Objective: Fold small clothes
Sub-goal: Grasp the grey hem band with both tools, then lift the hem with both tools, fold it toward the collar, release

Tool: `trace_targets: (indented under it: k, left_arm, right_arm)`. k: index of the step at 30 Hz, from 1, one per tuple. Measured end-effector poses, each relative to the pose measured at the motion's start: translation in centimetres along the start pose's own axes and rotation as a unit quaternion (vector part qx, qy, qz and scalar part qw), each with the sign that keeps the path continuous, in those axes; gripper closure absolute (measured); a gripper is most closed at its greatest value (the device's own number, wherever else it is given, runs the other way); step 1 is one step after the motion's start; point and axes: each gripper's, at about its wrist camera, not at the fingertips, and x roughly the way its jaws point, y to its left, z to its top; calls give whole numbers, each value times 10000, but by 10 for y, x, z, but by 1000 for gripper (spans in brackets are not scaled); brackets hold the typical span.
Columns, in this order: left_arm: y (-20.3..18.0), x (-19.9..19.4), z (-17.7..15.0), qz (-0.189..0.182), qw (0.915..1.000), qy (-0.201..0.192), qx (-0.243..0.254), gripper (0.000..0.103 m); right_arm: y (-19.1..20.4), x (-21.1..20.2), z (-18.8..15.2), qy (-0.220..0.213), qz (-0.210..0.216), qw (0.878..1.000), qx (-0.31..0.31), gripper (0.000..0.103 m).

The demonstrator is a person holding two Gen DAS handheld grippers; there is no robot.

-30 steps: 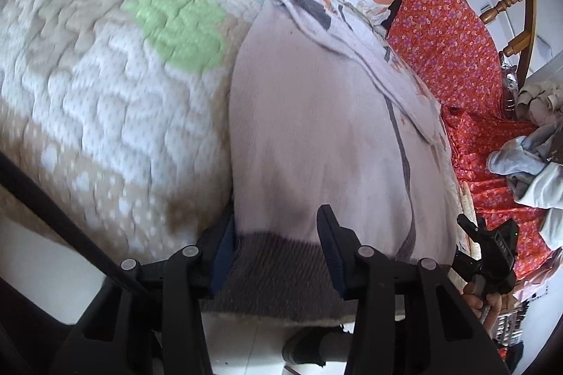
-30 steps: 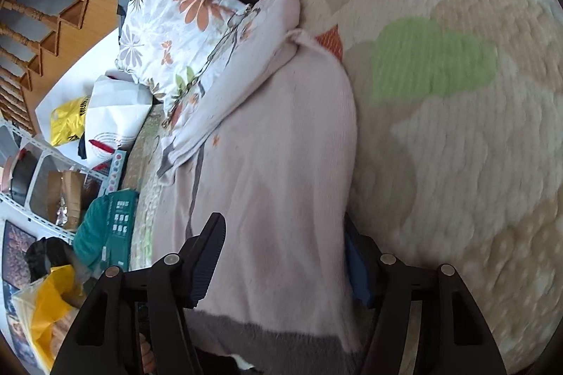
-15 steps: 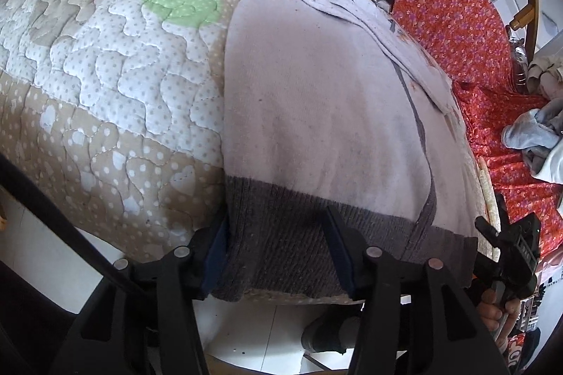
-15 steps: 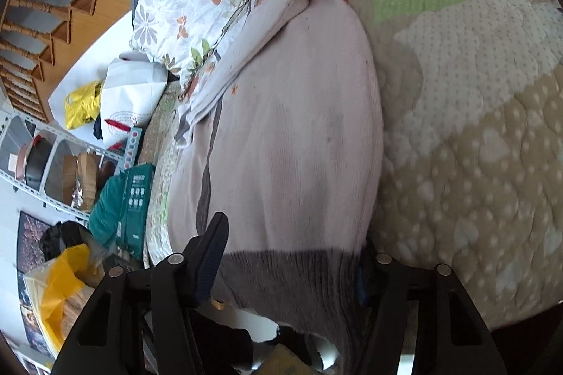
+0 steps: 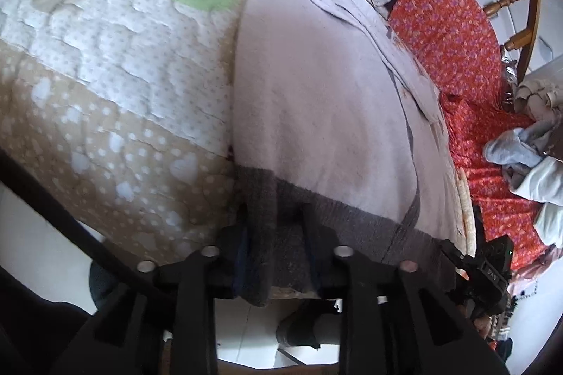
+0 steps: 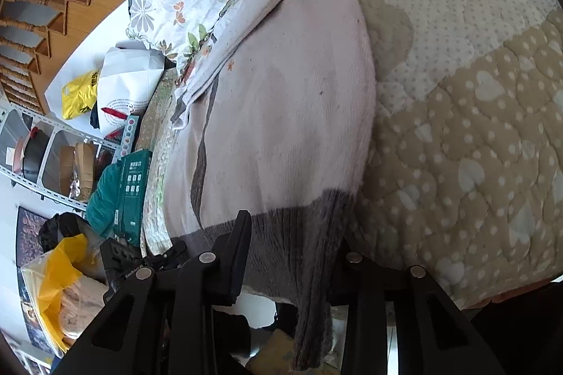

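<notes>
A pale pink knitted sweater (image 5: 323, 100) with a dark grey ribbed hem (image 5: 281, 234) is laid flat on a quilted bed cover (image 5: 105, 93), its length stretching straight ahead of both grippers and its hem hanging over the bed's near edge.

The left hand-held gripper (image 5: 276, 237) is set at one corner of the hem; its jaws have just been closing, and the grey ribbing is bunched and pinched between them. The right hand-held gripper (image 6: 292, 244) is set at the other hem corner; its jaws have likewise just been closing, and the ribbed band is gathered between them, with a loose fold hanging below. In the left wrist view the other gripper is seen low to the right, at the far end of the hem.

Beyond the sweater's far end a floral pillow (image 6: 176, 1) is seen. A red flowered cloth (image 5: 454, 51) is spread to the right of the left gripper, with a heap of pale clothes (image 5: 527, 160) lying on it.
</notes>
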Motion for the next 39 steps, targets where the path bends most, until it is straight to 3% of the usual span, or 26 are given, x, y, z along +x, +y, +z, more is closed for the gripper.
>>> trace_targets:
  k: [2, 5, 7, 8, 13, 18, 25, 32, 39]
  left_arm:
    - [-1, 1, 0, 24, 10000, -20, -34, 73]
    - [4, -1, 2, 181, 9996, -30, -222, 92]
    - [8, -7, 5, 153, 9991, -102, -392, 95]
    - [8, -11, 6, 180, 9988, -176, -418, 96]
    - [0, -42, 3, 34, 9982, -445, -411, 96]
    - [-15, -77, -12, -67, 9975, -675, -185, 96]
    - [-13, -78, -19, 93, 9980, -599, -182, 96]
    - [-25, -71, 46, 174, 9962, -853, -9, 96]
    - [-59, -40, 149, 372, 9926, -1149, 154, 96]
  right_arm:
    - [3, 1, -2, -6, -73, 9999, -74, 66]
    - [8, 1, -3, -29, -253, 9994, -246, 69]
    - [11, 2, -4, -39, -513, 9980, -372, 91]
    - [11, 2, -4, -25, -578, 9975, -396, 94]
    - [16, -10, -4, -99, -315, 9988, -375, 96]
    - [20, -31, -24, 131, 36, 9986, -507, 97]
    - [16, -38, -41, 342, 94, 9980, -519, 97]
    - [63, -34, 1, 145, 125, 9932, -1147, 97]
    - [122, -24, 98, -558, -10, 9862, -1561, 96]
